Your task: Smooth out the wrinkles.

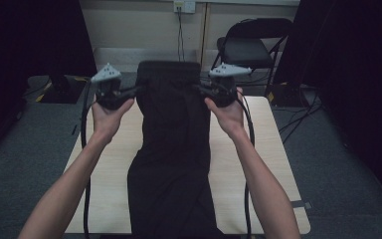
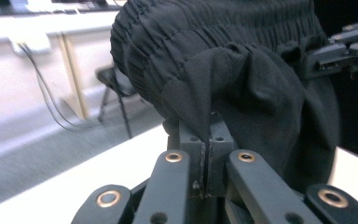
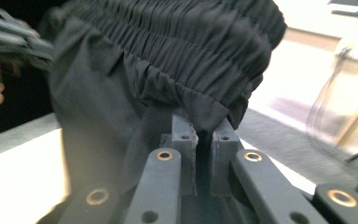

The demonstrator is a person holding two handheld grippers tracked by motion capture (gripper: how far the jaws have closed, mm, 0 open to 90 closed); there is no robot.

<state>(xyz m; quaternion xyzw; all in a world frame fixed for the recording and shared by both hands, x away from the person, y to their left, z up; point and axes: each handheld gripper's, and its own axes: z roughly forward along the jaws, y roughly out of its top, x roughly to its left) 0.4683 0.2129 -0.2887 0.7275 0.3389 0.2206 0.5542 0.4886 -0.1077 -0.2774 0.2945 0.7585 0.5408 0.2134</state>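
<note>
1. A dim room with grey carpet (image 1: 25, 164) lies around a pale wooden bench (image 1: 271, 149); behind the bench stand a cream wall with a socket (image 1: 184, 6) and hanging cable, and a black folding chair (image 1: 248, 47) off beyond the right gripper.
2. A pair of black trousers (image 1: 171, 149) with a gathered elastic waistband is stretched between the two grippers; from there the cloth hangs down and runs along the middle of the bench toward the person (the legs reach the near edge).
3. The left gripper (image 1: 135, 89), held in the left hand (image 1: 107, 117), is clamped on the waistband's left end. In the left gripper view its jaws stand pressed together with only a thin fold of black cloth (image 2: 209, 126) caught between the pads, the rest of the waistband bunching just above and beyond them.
4. The right gripper (image 1: 199, 88), held in the right hand (image 1: 229, 117), is clamped on the opposite end of the waistband. In the right gripper view the jaws stand almost together, a narrow slot left between them, with the gathered hem (image 3: 205, 116) pinched at their tips.
5. Both grippers are raised above the bench, level with each other, their jaws pointing inward toward one another across the waistband.
6. Each gripper trails a black cable back along the forearm.
</note>
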